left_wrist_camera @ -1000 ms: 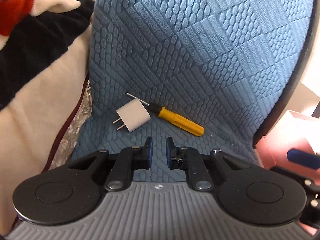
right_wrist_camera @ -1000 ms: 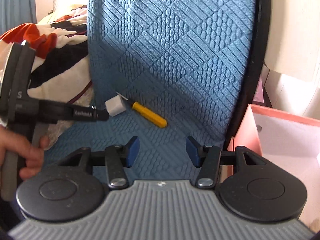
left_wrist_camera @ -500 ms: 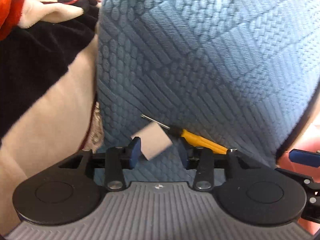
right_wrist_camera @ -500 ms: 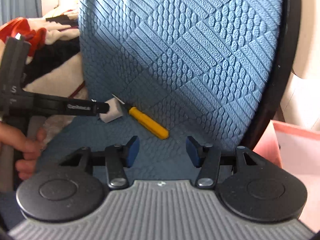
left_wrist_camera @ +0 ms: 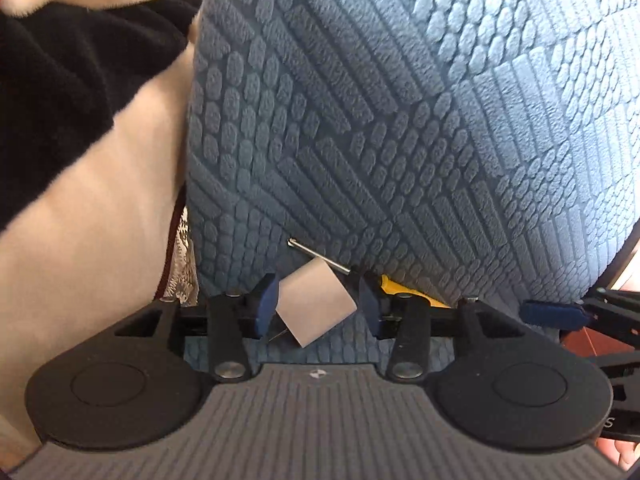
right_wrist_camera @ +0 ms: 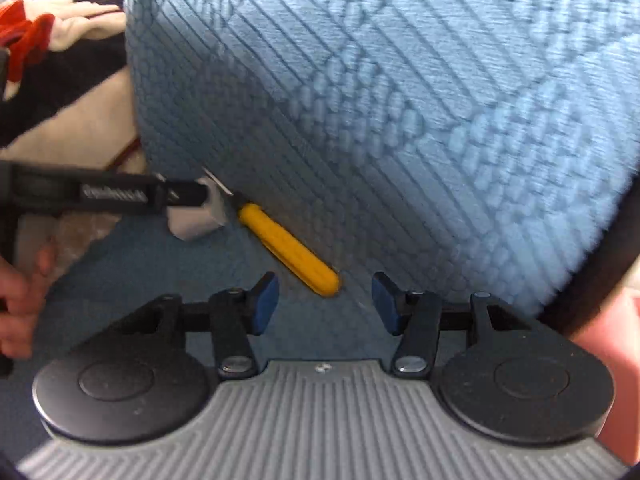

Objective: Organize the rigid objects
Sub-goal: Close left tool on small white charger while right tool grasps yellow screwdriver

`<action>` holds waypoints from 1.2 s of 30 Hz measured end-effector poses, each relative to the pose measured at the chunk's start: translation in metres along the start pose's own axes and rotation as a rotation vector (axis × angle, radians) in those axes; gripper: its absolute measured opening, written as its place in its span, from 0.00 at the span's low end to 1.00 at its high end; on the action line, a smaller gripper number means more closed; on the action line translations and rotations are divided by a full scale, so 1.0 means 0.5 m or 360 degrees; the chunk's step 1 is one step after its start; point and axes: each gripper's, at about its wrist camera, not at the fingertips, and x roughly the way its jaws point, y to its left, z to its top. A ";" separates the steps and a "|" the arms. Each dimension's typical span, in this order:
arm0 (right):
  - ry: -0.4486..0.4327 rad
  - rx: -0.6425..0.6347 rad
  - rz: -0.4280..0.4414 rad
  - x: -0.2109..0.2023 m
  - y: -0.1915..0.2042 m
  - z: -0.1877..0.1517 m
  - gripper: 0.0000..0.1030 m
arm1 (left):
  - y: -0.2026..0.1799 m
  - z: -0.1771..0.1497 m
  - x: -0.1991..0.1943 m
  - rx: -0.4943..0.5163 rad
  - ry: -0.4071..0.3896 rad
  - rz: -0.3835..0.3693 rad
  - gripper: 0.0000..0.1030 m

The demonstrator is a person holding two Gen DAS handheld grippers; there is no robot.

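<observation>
White plug adapter [left_wrist_camera: 316,306] sits between the left gripper [left_wrist_camera: 316,308] fingers, which have just been opening and stand apart around it, not yet pressing; the yellow screwdriver [left_wrist_camera: 404,290] lies just behind, toward 2 o'clock. Right wrist view: the right gripper [right_wrist_camera: 325,304] is released and empty, the screwdriver's handle end at 12 o'clock just ahead, its long axis running toward 10 o'clock on the blue cushion [right_wrist_camera: 400,100]

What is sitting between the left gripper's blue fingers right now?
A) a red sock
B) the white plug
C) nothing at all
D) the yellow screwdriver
B: in the left wrist view the white plug sits between the fingers of the left gripper, while the yellow screwdriver lies beside it on the blue cushion.
</observation>
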 end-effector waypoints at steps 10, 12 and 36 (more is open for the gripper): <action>0.0081 -0.0096 -0.0005 0.110 0.026 0.014 0.53 | 0.038 0.010 0.037 -0.0061 0.0029 0.0003 0.62; 0.0095 -0.0130 -0.0015 0.120 0.033 0.009 0.54 | 0.045 0.012 0.040 -0.0075 0.0037 -0.0009 0.62; 0.0215 -0.0034 0.0169 0.012 0.024 0.010 0.22 | 0.041 -0.005 0.073 -0.0106 0.0100 -0.0070 0.60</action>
